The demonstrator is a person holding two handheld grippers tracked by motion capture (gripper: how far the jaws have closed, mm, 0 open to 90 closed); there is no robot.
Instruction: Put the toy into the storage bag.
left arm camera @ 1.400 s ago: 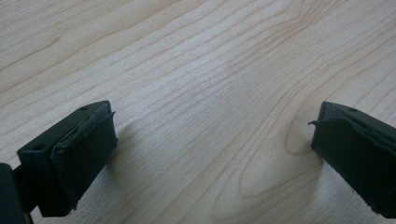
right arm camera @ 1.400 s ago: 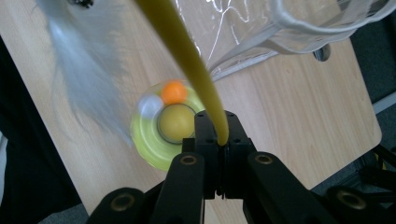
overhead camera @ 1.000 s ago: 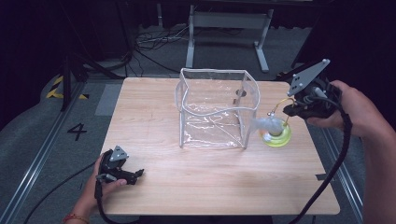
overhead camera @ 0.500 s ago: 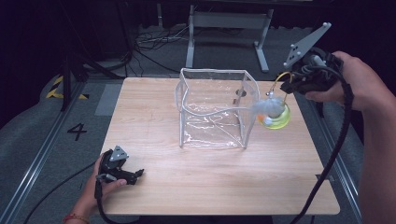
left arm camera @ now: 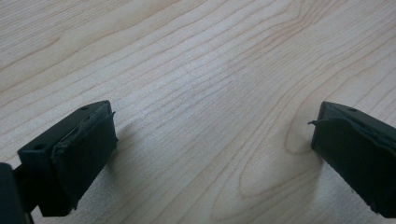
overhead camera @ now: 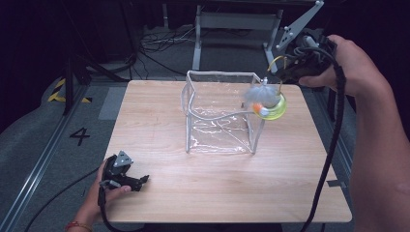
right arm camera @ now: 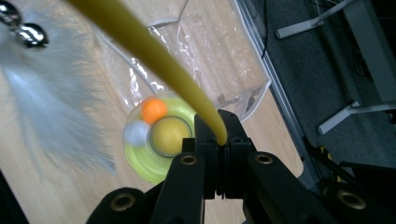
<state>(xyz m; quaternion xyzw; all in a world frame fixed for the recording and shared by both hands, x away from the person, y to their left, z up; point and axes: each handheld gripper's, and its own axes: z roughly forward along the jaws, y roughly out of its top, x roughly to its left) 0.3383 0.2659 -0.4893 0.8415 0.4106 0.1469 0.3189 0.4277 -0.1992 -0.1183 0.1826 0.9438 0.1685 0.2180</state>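
Observation:
A cat toy hangs from my right gripper: a yellow-green round base holding an orange ball and a white ball, with a grey feather and small bells on it. The right gripper is shut on the toy's bent yellow stem, and the base dangles below it. The toy is off the table, at the upper right corner of a clear plastic box. My left gripper rests open on the wood at the front left, nothing between its fingers.
The wooden table carries the clear box with its white frame near the middle. A metal stand's legs and cables lie on the dark floor beyond the far edge. A rail runs along the left side.
My right gripper has risen and moved toward the far side, lifting the toy from the table up beside the box's top corner. The left gripper has stayed put.

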